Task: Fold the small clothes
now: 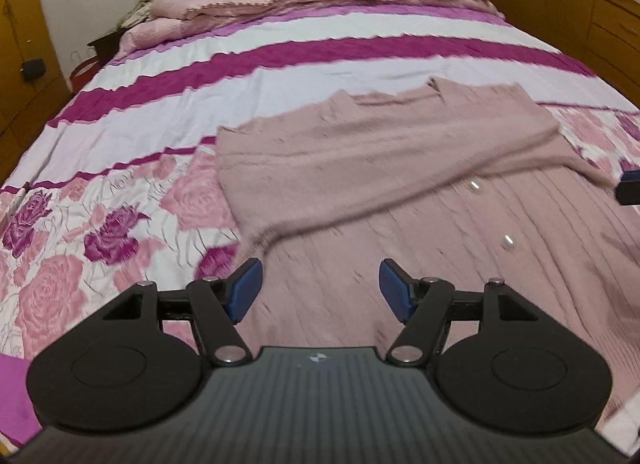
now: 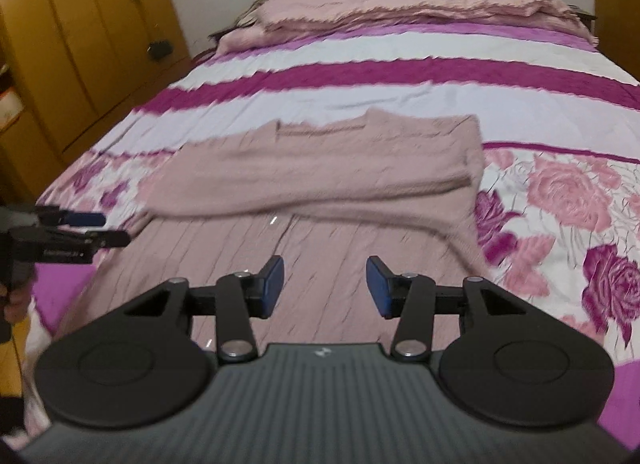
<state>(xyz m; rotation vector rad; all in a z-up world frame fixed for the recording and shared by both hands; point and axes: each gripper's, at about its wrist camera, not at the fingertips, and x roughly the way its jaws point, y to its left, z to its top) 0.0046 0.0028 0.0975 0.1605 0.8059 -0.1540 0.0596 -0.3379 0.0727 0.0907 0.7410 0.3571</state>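
A dusty pink knit cardigan (image 1: 380, 168) lies flat on the bed, neckline to the far side, with its sleeves folded across the chest and small silver buttons down the front. It also shows in the right wrist view (image 2: 320, 168). My left gripper (image 1: 320, 288) is open and empty just above the cardigan's near hem, at its left side. My right gripper (image 2: 325, 284) is open and empty above the near hem, right of the buttons. The left gripper (image 2: 96, 228) appears at the left edge of the right wrist view, and the right gripper's tip (image 1: 628, 184) at the right edge of the left wrist view.
The bedspread (image 1: 160, 112) has white and magenta stripes and pink roses. A folded pink blanket (image 2: 400, 0) lies by the dark headboard. Wooden wardrobes (image 2: 80, 24) stand left of the bed and wooden drawers (image 1: 580, 12) on the right.
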